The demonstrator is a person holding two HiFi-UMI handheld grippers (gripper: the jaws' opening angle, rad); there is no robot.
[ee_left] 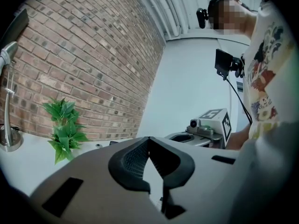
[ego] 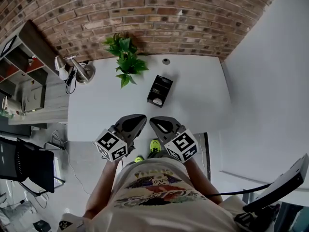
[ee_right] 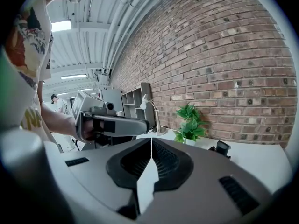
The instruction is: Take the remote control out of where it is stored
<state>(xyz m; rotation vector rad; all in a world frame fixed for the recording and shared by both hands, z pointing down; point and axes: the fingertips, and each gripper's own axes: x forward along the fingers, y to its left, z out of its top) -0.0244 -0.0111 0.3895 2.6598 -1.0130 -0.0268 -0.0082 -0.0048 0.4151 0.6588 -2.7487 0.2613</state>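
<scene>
Both claws are empty & fully closed. The grey left gripper (ee_left: 148, 139) has its black ribbed pads meeting at the tips w/ nothing between, and it's the same for the grey right gripper (ee_right: 151, 140). In the head view they sit side by side at the near edge of the flat white table (ego: 203, 95), close to our body & well apart from the target.

The remote control should be in the small black plastic storage holder (ego: 160, 90), which lies near the table's middle, approx. 12 o'clock from both grippers. At this size we can't separate remote from holder. Only a pale patch shows at the holder's 6 o'clock end. A green leafy potted plant (ego: 126, 59) stands at the holder's 10 o'clock, near but not touching. A silver desk lamp (ego: 79, 70) is far off at 9 o'clock.

Handling, our guess: the remote is prob. light, rigid plastic w/ smooth sides, so a bit slippery. It's not fragile, but the buttons shouldn't be squeezed. Best hold is across the narrow width, pads flat on the long edges of whichever end sticks out. The holder looks light too & may tip or come along when we pull. So the left gripper prob. needs to pin it while the right gripper draws the remote out along the slot. Claws must open first; task not begun yet.
</scene>
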